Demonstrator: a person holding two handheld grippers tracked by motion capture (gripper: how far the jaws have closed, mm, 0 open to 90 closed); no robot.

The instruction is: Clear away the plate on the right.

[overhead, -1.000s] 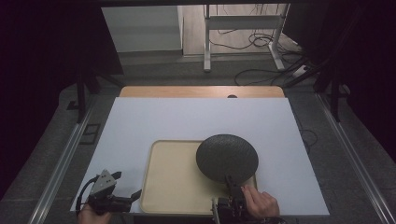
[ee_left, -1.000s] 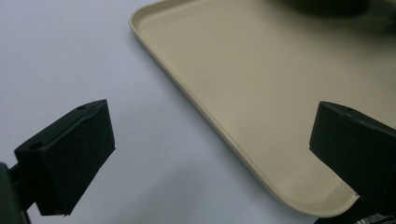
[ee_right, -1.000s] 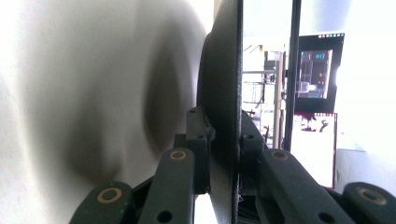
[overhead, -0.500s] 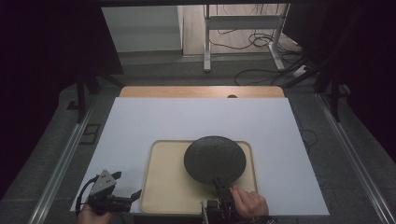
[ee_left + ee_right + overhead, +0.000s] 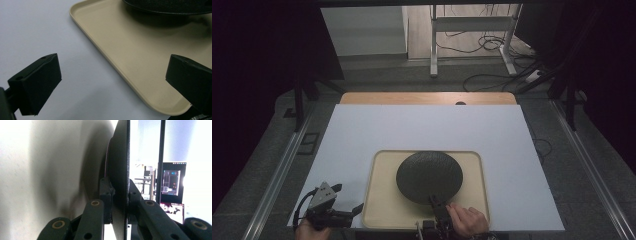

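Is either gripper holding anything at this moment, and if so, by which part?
The right gripper is shut on the dark round plate, pinching its near rim over the beige tray. The left gripper stands open, holding nothing.

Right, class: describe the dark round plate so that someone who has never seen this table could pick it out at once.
Start from the white table top and find the beige tray near its front edge. The dark plate is over that tray, its near rim pinched by the right gripper. It is the one round, black, speckled thing there.
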